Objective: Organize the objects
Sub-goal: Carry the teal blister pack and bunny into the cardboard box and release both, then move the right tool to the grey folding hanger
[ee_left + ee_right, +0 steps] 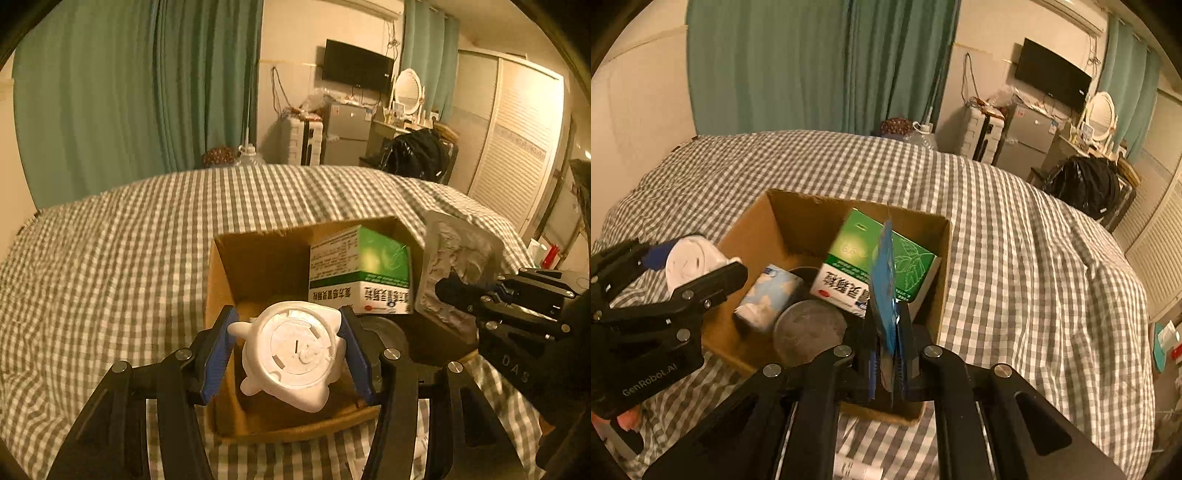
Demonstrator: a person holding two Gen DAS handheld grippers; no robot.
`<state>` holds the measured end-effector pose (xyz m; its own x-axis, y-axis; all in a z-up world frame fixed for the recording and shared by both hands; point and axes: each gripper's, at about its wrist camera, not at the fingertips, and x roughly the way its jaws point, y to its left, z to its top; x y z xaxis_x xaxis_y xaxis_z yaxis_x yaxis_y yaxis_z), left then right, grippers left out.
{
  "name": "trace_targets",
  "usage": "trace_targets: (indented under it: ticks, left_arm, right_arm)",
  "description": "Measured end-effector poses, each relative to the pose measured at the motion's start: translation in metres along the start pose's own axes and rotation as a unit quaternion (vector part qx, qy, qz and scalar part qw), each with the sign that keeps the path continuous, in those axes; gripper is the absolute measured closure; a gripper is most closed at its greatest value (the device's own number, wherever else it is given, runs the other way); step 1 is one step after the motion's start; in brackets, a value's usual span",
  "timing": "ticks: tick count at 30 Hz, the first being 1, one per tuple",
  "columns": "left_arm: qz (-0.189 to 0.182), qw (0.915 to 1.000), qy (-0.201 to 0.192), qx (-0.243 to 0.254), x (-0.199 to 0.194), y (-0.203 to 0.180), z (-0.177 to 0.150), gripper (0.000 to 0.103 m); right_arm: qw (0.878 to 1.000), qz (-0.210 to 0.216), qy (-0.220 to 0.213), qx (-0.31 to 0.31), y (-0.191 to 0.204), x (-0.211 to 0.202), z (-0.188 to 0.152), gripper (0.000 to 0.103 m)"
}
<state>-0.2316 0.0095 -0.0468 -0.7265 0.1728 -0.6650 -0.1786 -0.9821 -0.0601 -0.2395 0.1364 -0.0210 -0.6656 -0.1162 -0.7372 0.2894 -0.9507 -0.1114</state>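
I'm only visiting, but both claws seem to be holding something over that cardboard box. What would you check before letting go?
1. Left gripper firm on white toy: ok.
2. Toy over cardboard box: ok.
3. Right gripper firm on blister pack: ok.
4. Pack over box opening: ok.
5. Free floor space beside green medicine box, round tin, tissue pack: cannot tell.
6. Grippers apart from each other: ok.

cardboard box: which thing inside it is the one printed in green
The medicine carton, leaning at the back of the cardboard box; the tissue pack is pale blue-white, the round tin grey.
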Motion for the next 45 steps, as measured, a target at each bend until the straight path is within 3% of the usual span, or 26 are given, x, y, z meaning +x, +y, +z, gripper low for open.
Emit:
trace_targets:
  ticks: [1,2,4,6,16,24,28,32,36,45]
  left_arm:
    - [0.0,1.0,0.002,-0.001,0.005,0.0,-0.001,0.045]
    - [0.0,1.0,0.004,0.0,0.008,0.0,-0.001,0.044]
    - [0.005,1.0,0.002,0.0,0.009,0.001,0.001,0.033]
    - [0.012,0.9999,-0.011,-0.004,0.004,0.001,0.001,0.026]
    - [0.025,0.9992,-0.029,-0.011,-0.039,-0.002,0.003,0.024]
    - [0.02,0.9984,-0.052,-0.001,-0.092,-0.008,-0.016,0.018]
    - [0.019,0.9982,-0.057,0.0,-0.109,-0.007,-0.033,0.016]
    - [0.013,0.9981,-0.06,0.005,-0.119,-0.005,-0.052,0.016]
    - [0.003,0.9988,-0.047,0.015,-0.118,-0.003,-0.077,0.016]
    - [-0.011,0.9993,0.003,0.034,-0.079,0.0,-0.133,0.016]
  right_arm:
    - [1.0,-0.001,-0.001,0.004,-0.002,0.003,0.0,0.083]
    - [1.0,0.0,-0.004,0.007,-0.004,0.003,0.0,0.064]
    - [1.0,0.006,-0.016,0.02,-0.009,0.001,0.001,0.041]
    - [0.999,0.012,-0.028,0.032,-0.013,-0.006,0.003,0.04]
    - [0.998,-0.013,-0.056,0.027,-0.017,-0.071,-0.001,0.039]
    - [0.997,-0.041,-0.054,0.023,-0.008,-0.127,-0.031,0.027]
    - [0.997,-0.057,-0.037,0.035,-0.001,-0.139,-0.056,0.012]
    - [0.996,-0.082,-0.013,0.04,0.01,-0.135,-0.08,0.008]
    - [0.995,-0.073,0.031,0.055,0.018,-0.114,-0.108,0.008]
    - [0.988,-0.064,0.12,0.075,0.037,-0.06,-0.164,0.008]
